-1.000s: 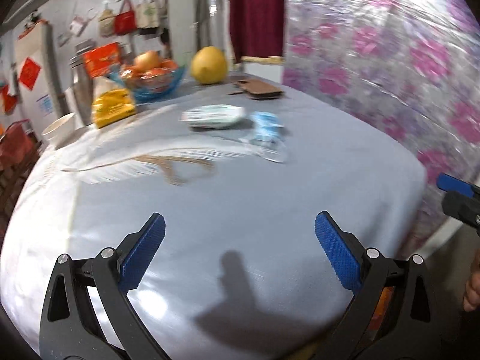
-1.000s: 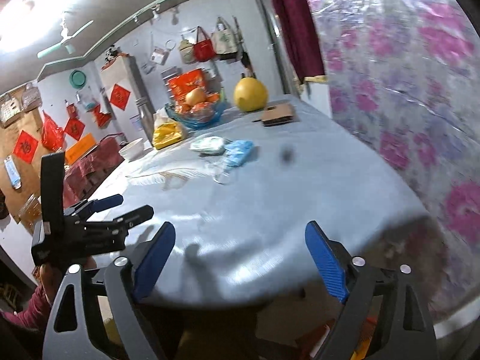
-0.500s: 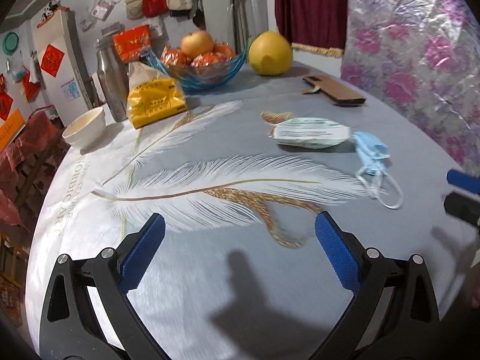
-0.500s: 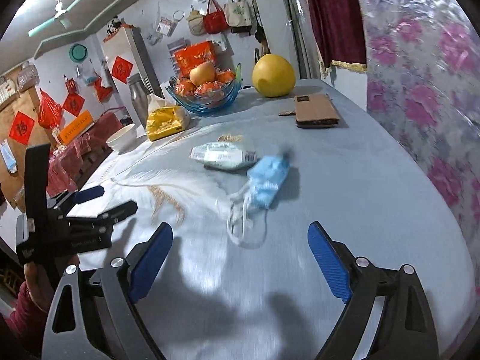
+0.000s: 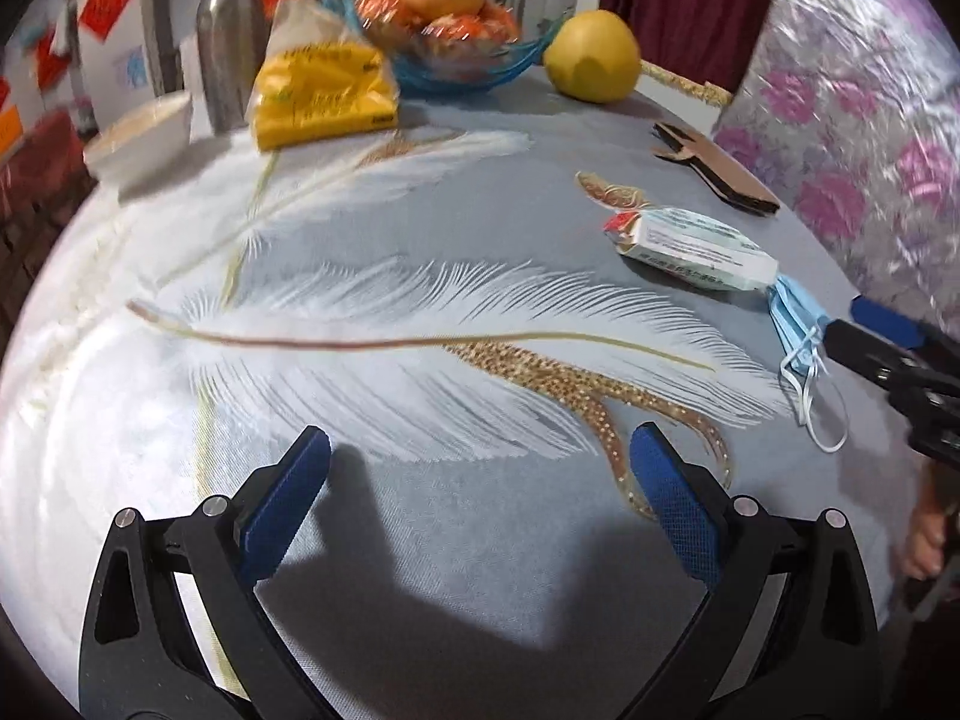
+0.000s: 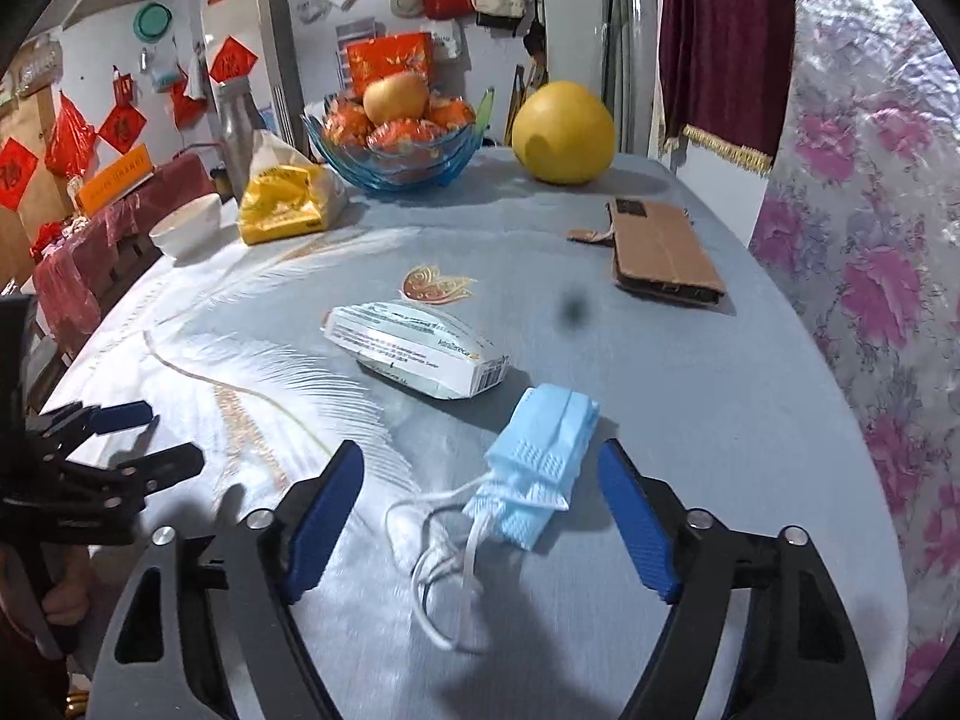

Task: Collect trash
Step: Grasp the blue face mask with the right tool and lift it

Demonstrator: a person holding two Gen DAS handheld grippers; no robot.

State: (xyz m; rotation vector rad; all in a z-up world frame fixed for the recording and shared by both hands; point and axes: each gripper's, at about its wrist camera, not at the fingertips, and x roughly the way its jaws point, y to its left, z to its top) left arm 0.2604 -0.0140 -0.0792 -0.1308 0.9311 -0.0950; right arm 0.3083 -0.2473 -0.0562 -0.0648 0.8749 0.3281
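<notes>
I am at the approach to the first pickup, and nothing is collected yet. My right gripper [image 6: 480,510] is spread wide with the crumpled blue face mask [image 6: 543,465] lying between its two blue pads, though I judge the pads to be above it rather than touching it. The mask's white ear loops [image 6: 444,558] trail toward me across the grey feather-print tablecloth [image 6: 750,420]. Just beyond the mask, close to its far end, lies the white medicine packet [image 6: 414,348], which looks like the second piece of trash. The brown cardboard piece [image 6: 666,255] sits farther off toward the pomelo [image 6: 564,132].

My left gripper [image 5: 480,492] is also wide and holds nothing, hovering over the printed feather well away from both pieces of trash; in its view the mask [image 5: 792,318] is at the far right edge, beside the right gripper's tip.

The next move, as I judge it, calls for lowering the right gripper until the pads bracket the pleated body, then closing on the cloth rather than on the loops, which could slip free. I see no bin in either view
</notes>
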